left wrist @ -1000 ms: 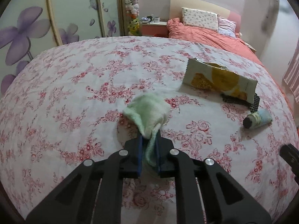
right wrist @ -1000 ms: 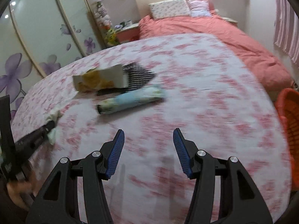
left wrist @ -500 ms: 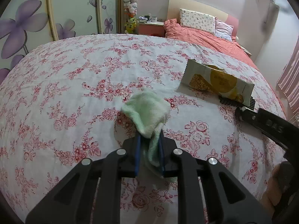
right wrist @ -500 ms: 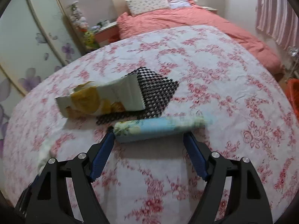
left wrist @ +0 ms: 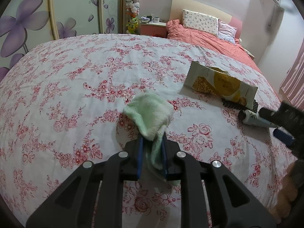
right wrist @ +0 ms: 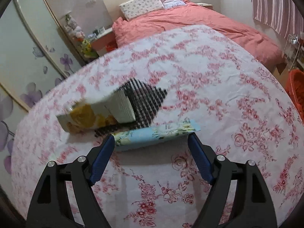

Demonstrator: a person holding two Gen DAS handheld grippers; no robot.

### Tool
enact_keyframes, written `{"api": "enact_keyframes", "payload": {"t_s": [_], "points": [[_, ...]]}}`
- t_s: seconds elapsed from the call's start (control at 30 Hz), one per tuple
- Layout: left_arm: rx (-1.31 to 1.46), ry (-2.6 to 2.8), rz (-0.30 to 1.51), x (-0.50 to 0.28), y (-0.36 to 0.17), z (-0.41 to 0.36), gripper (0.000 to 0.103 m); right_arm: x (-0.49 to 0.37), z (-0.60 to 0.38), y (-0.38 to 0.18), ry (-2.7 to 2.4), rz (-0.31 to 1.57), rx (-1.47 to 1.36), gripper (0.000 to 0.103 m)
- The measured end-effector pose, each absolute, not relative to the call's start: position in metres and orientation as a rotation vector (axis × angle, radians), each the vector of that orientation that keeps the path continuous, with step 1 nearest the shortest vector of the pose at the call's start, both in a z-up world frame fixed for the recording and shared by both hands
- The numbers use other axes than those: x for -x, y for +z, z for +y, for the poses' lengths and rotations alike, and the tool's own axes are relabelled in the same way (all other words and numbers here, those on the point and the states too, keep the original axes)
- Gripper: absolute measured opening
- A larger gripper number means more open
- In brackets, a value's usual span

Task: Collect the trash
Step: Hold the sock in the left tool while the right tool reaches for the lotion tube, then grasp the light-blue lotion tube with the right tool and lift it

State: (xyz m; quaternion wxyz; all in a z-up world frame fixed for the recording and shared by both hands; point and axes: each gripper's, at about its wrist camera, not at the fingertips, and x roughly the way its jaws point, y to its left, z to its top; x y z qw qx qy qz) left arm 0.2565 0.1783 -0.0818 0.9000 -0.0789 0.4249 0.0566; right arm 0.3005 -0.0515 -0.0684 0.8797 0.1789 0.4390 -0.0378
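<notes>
My left gripper (left wrist: 151, 138) is shut on a pale green cloth (left wrist: 150, 114) and holds it just above the flowered bedspread (left wrist: 76, 87). My right gripper (right wrist: 151, 142) is open, its blue pads either side of a light blue flowered tube (right wrist: 155, 134) that lies flat; the tube also shows in the left wrist view (left wrist: 254, 118) with the right gripper (left wrist: 281, 121) over it. Behind the tube lie a white and yellow snack wrapper (right wrist: 95, 114), which also shows in the left wrist view (left wrist: 220, 83), and a black mesh piece (right wrist: 146, 98).
An orange basket (right wrist: 296, 89) stands on the floor at the right edge of the right wrist view. A coral duvet and pillows (left wrist: 201, 32) lie at the bed's head. A nightstand (left wrist: 152, 26) and flowered wardrobe doors (left wrist: 28, 19) stand behind.
My right gripper has moved forward and down to the blue tube, which now sits between its open fingers. My left gripper has held still with the green cloth.
</notes>
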Motion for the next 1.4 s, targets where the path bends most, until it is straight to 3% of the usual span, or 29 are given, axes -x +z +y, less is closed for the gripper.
{"api": "enact_keyframes", "payload": {"t_s": [0.2,0.4,0.77,1.2,1.4], "points": [[0.163,0.117,0.879,-0.256,-0.082,0.178,0.019,-0.283,-0.06,-0.052,-0.048,0.847,-0.319,0.081],[0.162,0.117,0.88,-0.256,-0.082,0.179,0.019,-0.303,-0.044,-0.062,-0.085,0.899,-0.288,0.081],[0.16,0.118,0.88,-0.257,-0.082,0.18,0.019,-0.307,-0.01,-0.081,-0.139,0.926,0.028,0.08],[0.167,0.119,0.879,-0.257,-0.082,0.18,0.019,-0.249,-0.081,-0.077,-0.109,0.912,-0.064,0.08],[0.167,0.119,0.879,-0.257,-0.082,0.18,0.019,-0.258,-0.077,-0.079,-0.074,0.907,-0.086,0.068]]}}
